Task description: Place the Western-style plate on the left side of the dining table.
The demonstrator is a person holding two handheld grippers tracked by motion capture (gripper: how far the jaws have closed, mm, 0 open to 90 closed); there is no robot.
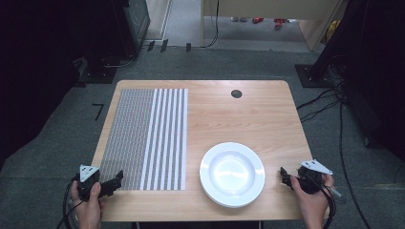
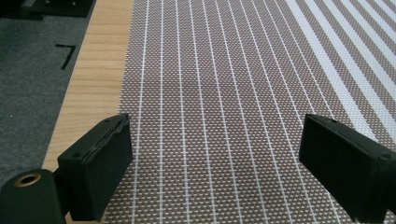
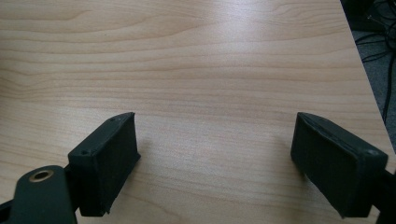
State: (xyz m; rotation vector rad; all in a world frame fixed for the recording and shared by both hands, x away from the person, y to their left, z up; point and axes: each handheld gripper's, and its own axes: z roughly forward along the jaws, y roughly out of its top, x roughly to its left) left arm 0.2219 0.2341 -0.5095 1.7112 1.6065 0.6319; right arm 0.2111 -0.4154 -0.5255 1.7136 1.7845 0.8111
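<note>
The woven placemat [image 1: 143, 138] lies flat on the table's [image 1: 239, 114] left half, the white plate [image 1: 232, 174] just beside its near right corner. Your left gripper [image 2: 215, 154] hovers wide over the placemat's near edge; your right gripper [image 3: 215, 154], equally wide and empty, hovers over bare wood right of the plate.

Black left gripper [image 1: 117, 177], right gripper [image 1: 283, 175], grey plates, trailing cables
</note>
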